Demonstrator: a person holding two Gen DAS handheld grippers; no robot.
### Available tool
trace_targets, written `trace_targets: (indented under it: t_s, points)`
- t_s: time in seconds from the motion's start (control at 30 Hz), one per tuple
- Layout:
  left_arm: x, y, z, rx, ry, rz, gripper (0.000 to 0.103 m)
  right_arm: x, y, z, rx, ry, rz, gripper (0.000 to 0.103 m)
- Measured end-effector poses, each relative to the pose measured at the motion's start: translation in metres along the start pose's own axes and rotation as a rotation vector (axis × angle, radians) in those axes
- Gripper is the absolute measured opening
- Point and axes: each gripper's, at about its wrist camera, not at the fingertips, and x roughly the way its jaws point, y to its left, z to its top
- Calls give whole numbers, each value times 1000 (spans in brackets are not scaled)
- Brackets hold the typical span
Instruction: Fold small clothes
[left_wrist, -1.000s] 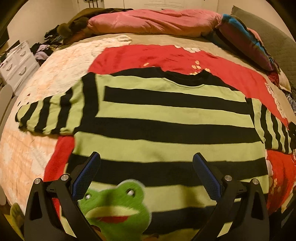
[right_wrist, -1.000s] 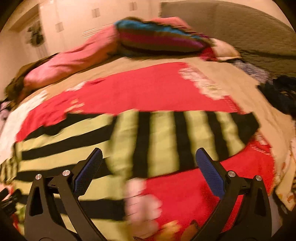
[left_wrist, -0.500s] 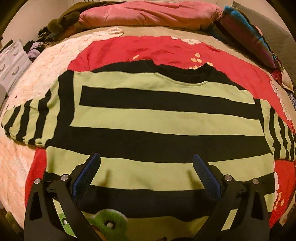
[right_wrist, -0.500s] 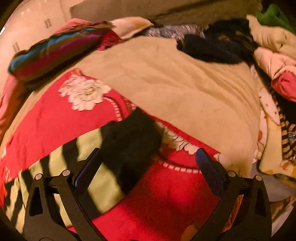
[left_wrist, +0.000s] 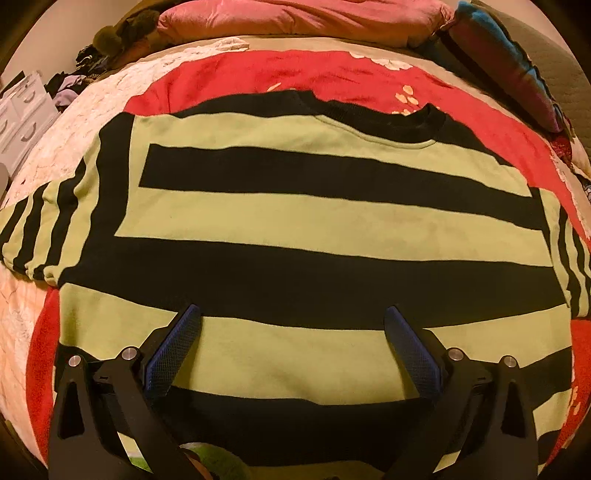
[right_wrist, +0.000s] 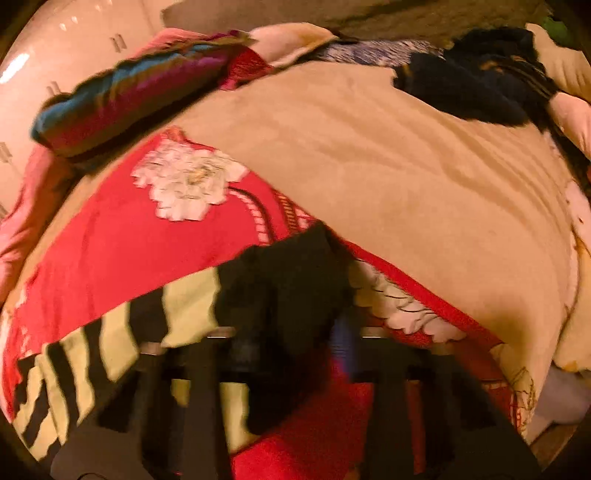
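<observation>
Clearly the striped sweater (left_wrist: 314, 229) lies flat on the bed (right_wrist: 424, 177). Left tongs (left_wrist: 293, 314) hover released over its hem; right tongs (right_wrist: 291, 332) blur at the sleeve cuff (right_wrist: 288, 280), grip unclear. Pinch the cuff squarely, then sweep toward nine o'clock.

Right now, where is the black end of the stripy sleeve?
In the right wrist view, the black cuff sits low in the middle, right at the blurred right gripper, lying on the red flowered blanket just below the tan cover.
</observation>
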Motion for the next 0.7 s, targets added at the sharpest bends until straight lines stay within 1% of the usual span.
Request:
trace_targets:
  t_s: [0.03,0.13,0.2,0.23,0.3,0.43,0.53,0.63,0.7]
  points:
    - [1,-1,-1,1,-6,3,99,-9,4,0,0,-23,13,6]
    - [0,-1,-3,-6,-21,2,99,-48,41,-2,-98,-128,77,6]
    - [-3,1,-4,-22,-20,-12,99,-74,79,-9,-164,-166,190,6]
    - [-5,2,-5,-29,-22,-22,99,-80,90,-12,-175,-165,230,6]
    - [-12,6,-6,-48,-29,-43,99,-97,129,-22,-216,-154,351,6]
    - [-28,13,-5,-65,-61,-56,99,-124,194,-50,-307,-106,531,6]
    - [-42,22,-3,-80,-91,-57,99,-139,232,-75,-359,-54,642,6]
    - [-54,38,-3,-116,-104,-63,99,-141,277,-109,-397,49,748,6]
    - [-57,49,-3,-141,-108,-52,99,-141,298,-128,-426,84,775,6]
